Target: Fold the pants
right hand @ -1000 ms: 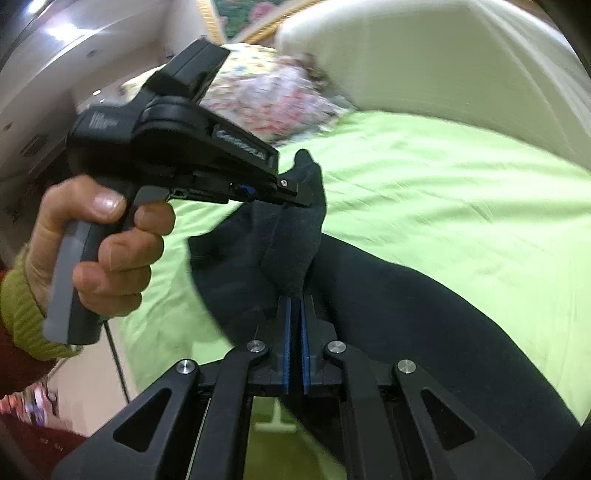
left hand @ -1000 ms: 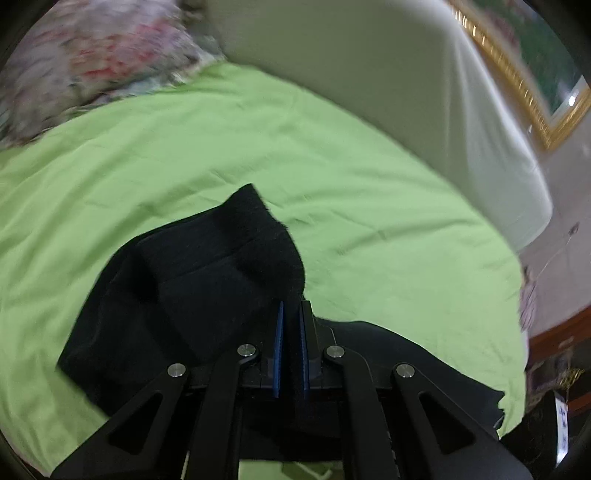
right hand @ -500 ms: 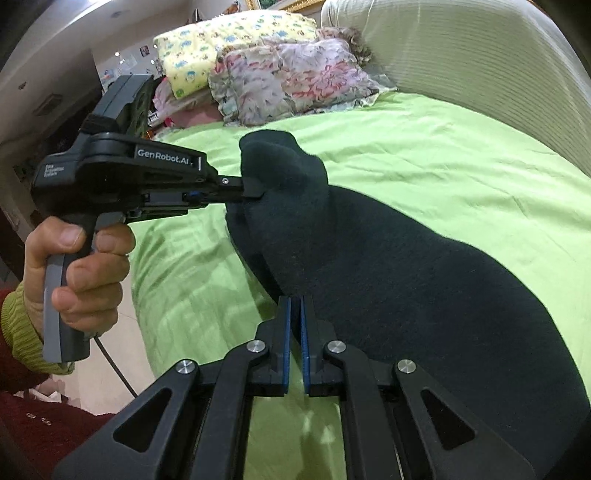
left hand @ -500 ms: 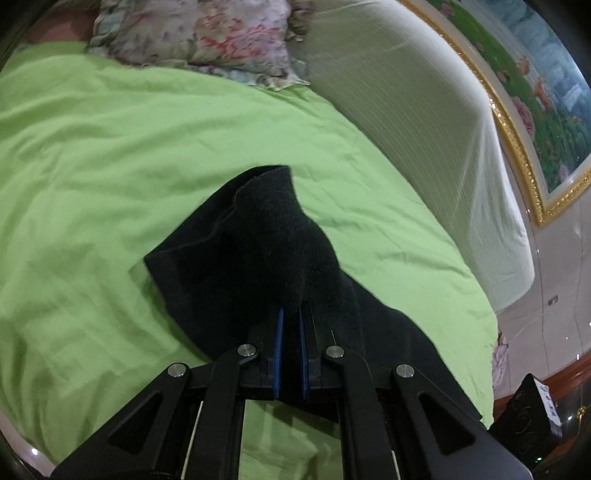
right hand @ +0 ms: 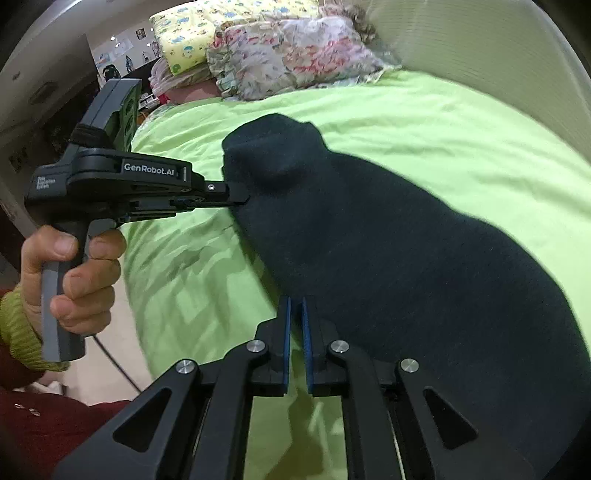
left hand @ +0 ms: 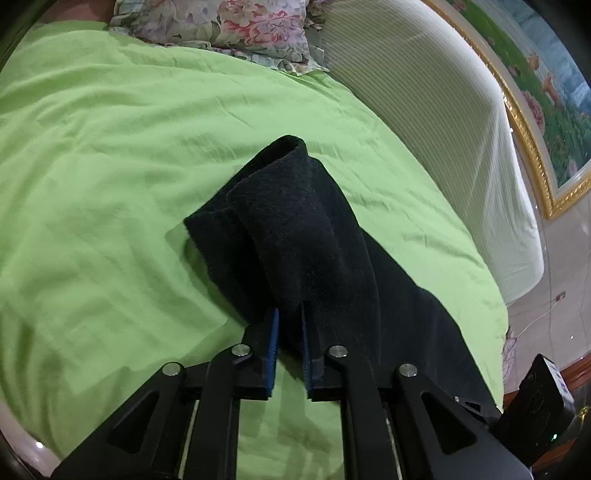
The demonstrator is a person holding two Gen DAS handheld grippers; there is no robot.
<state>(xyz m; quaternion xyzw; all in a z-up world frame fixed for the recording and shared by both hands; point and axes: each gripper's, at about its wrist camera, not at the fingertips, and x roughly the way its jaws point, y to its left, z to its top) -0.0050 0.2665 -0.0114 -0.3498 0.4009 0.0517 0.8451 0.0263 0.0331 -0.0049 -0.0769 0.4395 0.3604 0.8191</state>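
The black pants [left hand: 306, 236] lie folded over on the green bed sheet [left hand: 110, 166]. My left gripper [left hand: 288, 314] has its jaws slightly parted with a fold of the pants' edge between the blue pads. In the right wrist view the pants [right hand: 388, 251] spread to the right, and the left gripper [right hand: 240, 197] touches their near corner. My right gripper [right hand: 296, 306] has its jaws slightly parted at the pants' near edge, with green sheet showing in the gap.
Floral pillows [left hand: 229, 26] and a white headboard cushion [left hand: 443, 122] lie at the bed's far side. A yellow pillow [right hand: 207, 26] sits behind. The bed's edge and floor [right hand: 122, 332] are at the left. A gold-framed picture [left hand: 546, 92] hangs on the wall.
Both grippers carried the pants' end forward over the rest and down onto the bed. Both jaws have parted slightly from fully shut.
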